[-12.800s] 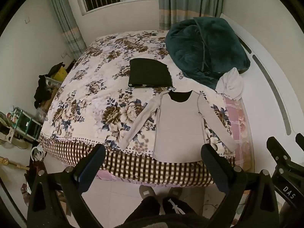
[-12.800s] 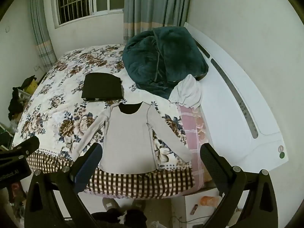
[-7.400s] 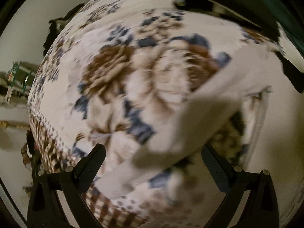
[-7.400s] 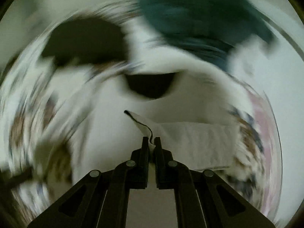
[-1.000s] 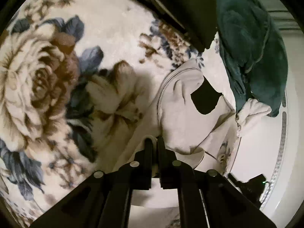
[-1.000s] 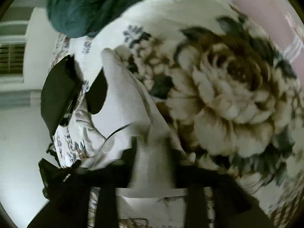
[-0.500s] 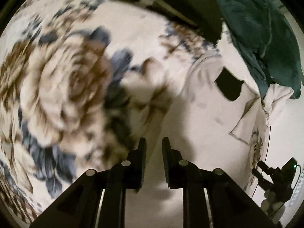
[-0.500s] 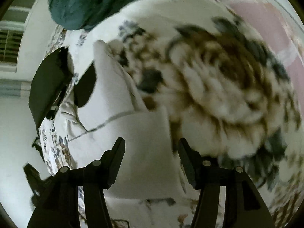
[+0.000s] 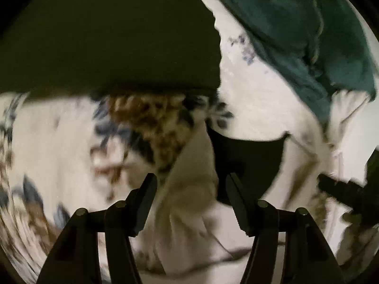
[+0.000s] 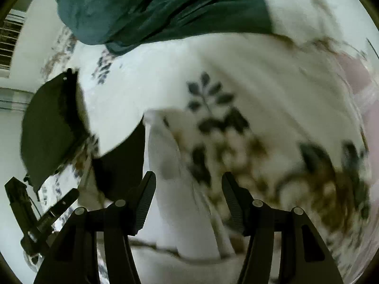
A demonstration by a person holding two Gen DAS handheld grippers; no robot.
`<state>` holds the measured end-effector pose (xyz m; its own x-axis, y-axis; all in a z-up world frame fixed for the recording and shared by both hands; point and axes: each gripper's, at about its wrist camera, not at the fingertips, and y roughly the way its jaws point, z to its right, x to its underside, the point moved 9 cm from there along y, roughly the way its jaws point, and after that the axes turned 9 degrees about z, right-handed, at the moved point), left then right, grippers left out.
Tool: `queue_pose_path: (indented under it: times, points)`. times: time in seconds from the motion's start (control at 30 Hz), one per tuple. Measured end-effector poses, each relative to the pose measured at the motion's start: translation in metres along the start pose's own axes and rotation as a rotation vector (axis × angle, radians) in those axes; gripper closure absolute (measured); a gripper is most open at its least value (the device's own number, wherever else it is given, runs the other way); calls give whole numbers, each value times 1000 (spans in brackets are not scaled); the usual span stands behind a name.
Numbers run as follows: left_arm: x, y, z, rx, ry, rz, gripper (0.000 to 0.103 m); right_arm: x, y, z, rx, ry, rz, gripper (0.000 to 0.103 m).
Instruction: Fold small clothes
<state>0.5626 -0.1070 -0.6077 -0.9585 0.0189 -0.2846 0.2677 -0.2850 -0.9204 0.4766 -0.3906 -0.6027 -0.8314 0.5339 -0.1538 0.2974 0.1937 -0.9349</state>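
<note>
A pale beige long-sleeved top (image 9: 189, 215) lies on the flowered bedspread (image 9: 56, 137) with its sleeves folded onto the body. My left gripper (image 9: 190, 184) is open, low over the top's left shoulder beside the dark neck opening (image 9: 246, 158). My right gripper (image 10: 188, 184) is open, low over the right shoulder (image 10: 165, 165), with the neck opening (image 10: 123, 165) to its left. Each gripper shows at the edge of the other's view: the right one in the left wrist view (image 9: 343, 189), the left one in the right wrist view (image 10: 38, 217). Both views are motion-blurred.
A folded black garment (image 9: 106, 37) lies on the bed just beyond the top; it also shows in the right wrist view (image 10: 47, 127). A bundled dark green blanket (image 9: 303, 28) lies further back, also seen in the right wrist view (image 10: 154, 9). A white cloth (image 9: 348, 108) lies below the blanket.
Both grippers let go of the folded-in sleeves, opened wider, and moved forward up the top to its shoulders, closer to the neck opening and the black garment.
</note>
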Motion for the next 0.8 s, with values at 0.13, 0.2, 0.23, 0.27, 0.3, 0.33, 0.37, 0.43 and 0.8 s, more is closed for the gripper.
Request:
queue_pose_path:
  times: [0.13, 0.2, 0.23, 0.27, 0.3, 0.33, 0.37, 0.43, 0.8]
  points:
    - [-4, 39, 3, -29, 90, -68, 69, -26, 33, -13, 56, -69, -30, 43]
    - [-4, 47, 6, -28, 129, -81, 94, -31, 48, -16, 73, -92, -52, 49]
    - [-6, 44, 8, -18, 139, -63, 97, -32, 51, -17, 70, -98, -49, 63]
    - [-9, 40, 11, -11, 151, -43, 97, -35, 52, -18, 69, -101, -37, 100]
    - [-10, 32, 15, -3, 166, -18, 98, -37, 49, -19, 66, -96, -19, 99]
    - [-12, 24, 17, 3, 176, 6, 98, -39, 44, -20, 53, -88, 3, 99]
    - [-12, 11, 21, 13, 188, 40, 98, -39, 38, -22, 44, -85, 26, 99]
    - [-9, -15, 25, 36, 186, 89, 98, -33, 15, -25, 12, -83, 78, 99]
    - [107, -135, 8, 136, -2, 161, 97, 94, -100, -7, -100, -182, 207, 99]
